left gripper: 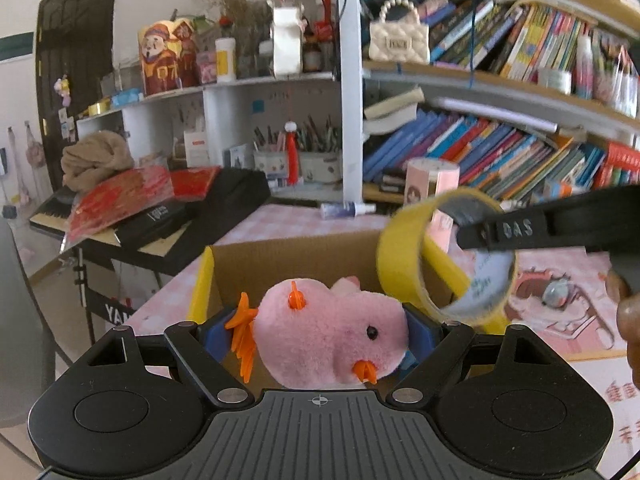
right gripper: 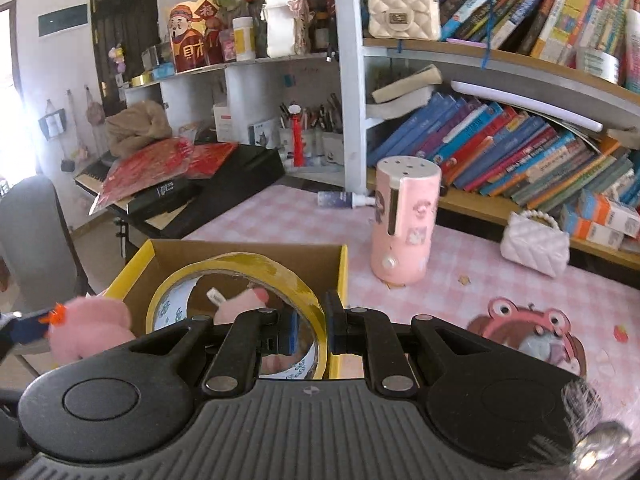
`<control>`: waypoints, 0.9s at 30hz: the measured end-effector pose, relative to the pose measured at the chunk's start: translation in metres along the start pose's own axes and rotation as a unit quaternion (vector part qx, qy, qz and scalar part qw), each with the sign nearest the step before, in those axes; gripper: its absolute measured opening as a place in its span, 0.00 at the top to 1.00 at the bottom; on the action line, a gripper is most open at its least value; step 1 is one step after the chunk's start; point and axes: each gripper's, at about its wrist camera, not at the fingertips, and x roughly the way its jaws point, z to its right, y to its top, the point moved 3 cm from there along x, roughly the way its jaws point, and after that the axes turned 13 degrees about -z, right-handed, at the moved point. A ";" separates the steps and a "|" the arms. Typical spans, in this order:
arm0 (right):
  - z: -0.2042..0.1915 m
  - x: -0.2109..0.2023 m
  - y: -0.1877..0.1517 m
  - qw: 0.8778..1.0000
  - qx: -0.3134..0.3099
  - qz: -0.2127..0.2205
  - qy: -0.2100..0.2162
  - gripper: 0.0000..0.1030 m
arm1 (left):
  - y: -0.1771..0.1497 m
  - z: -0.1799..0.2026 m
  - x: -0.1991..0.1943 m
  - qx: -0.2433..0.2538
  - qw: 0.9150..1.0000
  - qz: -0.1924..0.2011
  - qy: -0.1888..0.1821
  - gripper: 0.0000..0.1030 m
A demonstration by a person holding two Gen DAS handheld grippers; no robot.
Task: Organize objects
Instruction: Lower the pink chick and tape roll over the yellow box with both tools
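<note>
A pink plush chick (left gripper: 320, 332) with an orange beak and feet sits between the blue pads of my left gripper (left gripper: 320, 338), which is shut on it. It hangs over an open cardboard box (left gripper: 248, 264) with yellow edges. My right gripper (right gripper: 312, 328) is shut on the wall of a yellow tape roll (right gripper: 256, 266), held just above the same box (right gripper: 240, 252). In the left wrist view the tape roll (left gripper: 400, 272) hangs to the right of the chick, under the right gripper's black fingers (left gripper: 500, 232). The chick (right gripper: 92, 324) shows at the left of the right wrist view.
The box stands on a pink checked tablecloth (right gripper: 280, 216). A pink cylindrical holder (right gripper: 404, 224), a small spray bottle (right gripper: 346, 200), a white quilted bag (right gripper: 534, 246) and a pink frog-shaped item (right gripper: 532, 332) are on it. Bookshelves stand behind, a keyboard (right gripper: 168, 196) under red packets to the left, and a grey chair (right gripper: 32, 232).
</note>
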 end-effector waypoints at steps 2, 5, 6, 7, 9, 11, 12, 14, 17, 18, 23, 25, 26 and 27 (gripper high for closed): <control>-0.001 0.013 0.005 1.000 -0.010 -0.008 0.004 0.88 | 0.000 0.002 0.009 0.003 1.000 -0.012 0.009 0.17; -0.002 0.031 0.009 0.999 -0.020 -0.025 0.007 0.88 | -0.001 0.002 0.022 0.005 0.999 -0.029 0.019 0.17; -0.003 0.036 0.009 0.999 -0.023 -0.030 0.010 0.88 | -0.001 0.002 0.026 0.005 0.999 -0.034 0.023 0.17; -0.004 0.040 0.010 0.999 -0.027 -0.033 0.012 0.88 | -0.001 0.002 0.030 0.006 0.999 -0.040 0.026 0.17; -0.007 0.050 0.011 0.998 -0.039 -0.038 0.015 0.88 | -0.001 0.003 0.038 0.009 0.998 -0.053 0.032 0.17; -0.010 0.059 0.012 0.998 -0.052 -0.043 0.016 0.88 | -0.002 0.004 0.044 0.010 0.997 -0.067 0.034 0.17; -0.011 0.064 0.013 0.997 -0.061 -0.048 0.017 0.88 | -0.002 0.005 0.048 0.011 0.997 -0.073 0.035 0.17; -0.016 0.072 0.015 0.995 -0.076 -0.056 0.020 0.88 | -0.003 0.006 0.053 0.014 0.996 -0.083 0.039 0.17; -0.022 0.084 0.018 0.992 -0.101 -0.067 0.019 0.88 | -0.004 0.006 0.060 0.014 0.994 -0.096 0.044 0.17; -0.024 0.087 0.019 0.991 -0.109 -0.072 0.018 0.88 | -0.004 0.006 0.062 0.014 0.994 -0.099 0.046 0.17; -0.035 0.105 0.026 0.983 -0.156 -0.094 0.008 0.88 | -0.004 0.005 0.069 0.013 0.992 -0.115 0.053 0.16; -0.038 0.111 0.027 0.981 -0.166 -0.101 0.008 0.87 | -0.005 0.005 0.070 0.013 0.991 -0.118 0.056 0.16; -0.039 0.114 0.028 0.980 -0.171 -0.106 0.009 0.87 | -0.005 0.005 0.071 0.013 0.991 -0.120 0.057 0.16; -0.040 0.116 0.028 0.979 -0.174 -0.109 0.009 0.87 | -0.005 0.005 0.071 0.014 0.991 -0.121 0.058 0.16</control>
